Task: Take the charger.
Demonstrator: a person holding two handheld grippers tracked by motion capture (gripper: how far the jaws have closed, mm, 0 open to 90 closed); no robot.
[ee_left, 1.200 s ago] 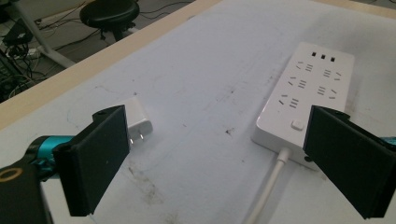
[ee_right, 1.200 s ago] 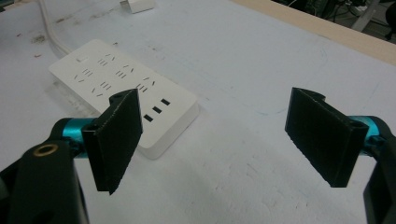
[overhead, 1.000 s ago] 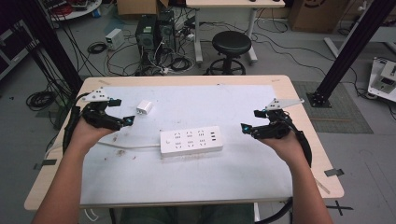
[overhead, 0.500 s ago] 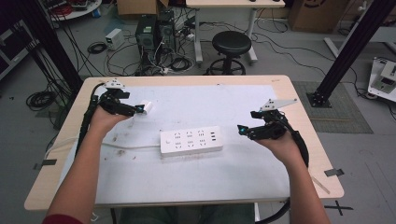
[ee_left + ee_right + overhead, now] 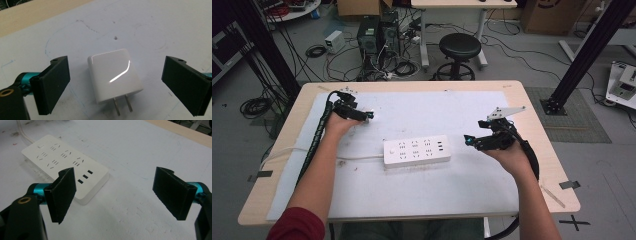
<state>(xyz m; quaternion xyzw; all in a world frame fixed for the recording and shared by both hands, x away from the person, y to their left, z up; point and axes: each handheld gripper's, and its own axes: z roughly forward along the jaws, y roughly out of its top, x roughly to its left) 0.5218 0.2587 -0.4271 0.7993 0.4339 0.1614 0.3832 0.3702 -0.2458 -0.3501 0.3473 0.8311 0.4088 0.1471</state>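
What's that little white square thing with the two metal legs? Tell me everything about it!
It is a small white charger plug, glossy like smooth plastic, with rounded corners and two flat metal prongs at one end. It lies flat on the white mat, between the open jaws of the left gripper, which do not touch it.

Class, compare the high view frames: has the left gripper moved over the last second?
Yes. The left gripper has moved away from the person, toward the table's far edge, farther from the power strip, and now straddles the white charger with jaws open.

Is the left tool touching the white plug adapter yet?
Apart. The left gripper view shows the left tool open, bare mat between each jaw and the white plug adapter.
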